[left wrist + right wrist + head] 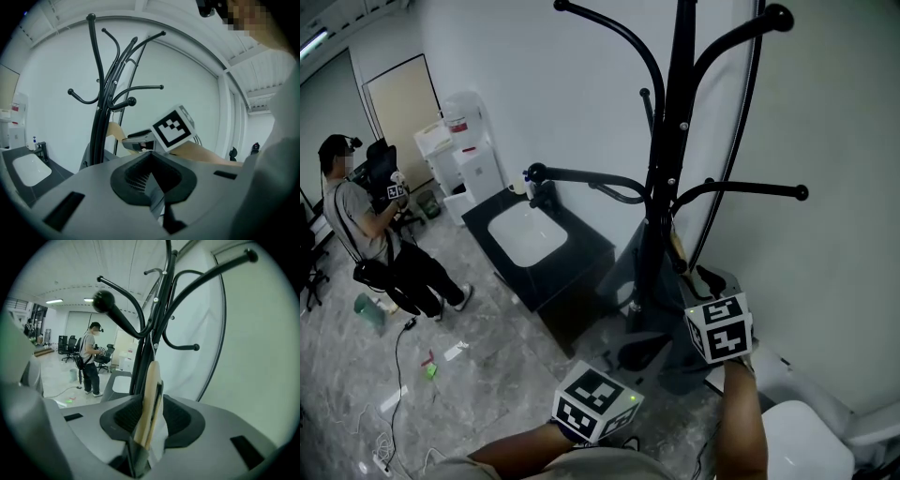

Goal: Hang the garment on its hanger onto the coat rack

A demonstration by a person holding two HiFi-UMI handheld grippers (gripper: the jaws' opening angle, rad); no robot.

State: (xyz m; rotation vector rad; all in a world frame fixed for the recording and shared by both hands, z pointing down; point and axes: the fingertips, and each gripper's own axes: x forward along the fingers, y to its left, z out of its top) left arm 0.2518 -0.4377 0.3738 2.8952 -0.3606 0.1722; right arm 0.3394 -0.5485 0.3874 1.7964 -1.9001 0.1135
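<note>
**Wooden hanger sits loose in the right claw, cloth pinched in the left**

The right gripper (149, 414) is released: its jaws stand wide, with the wooden hanger (151, 390) edge-on between them and not pressed. The left gripper (151, 174) looks clenched on a fold of the grey garment (626, 272), which drapes low beside the pole of the coat rack (675, 122). Whether the hook already rests on a rack arm, no view shows. The hanger is probably stiff, light and smooth, so it is best taken on its arm near the neck. The soft cloth will likely sway and drag.
</note>
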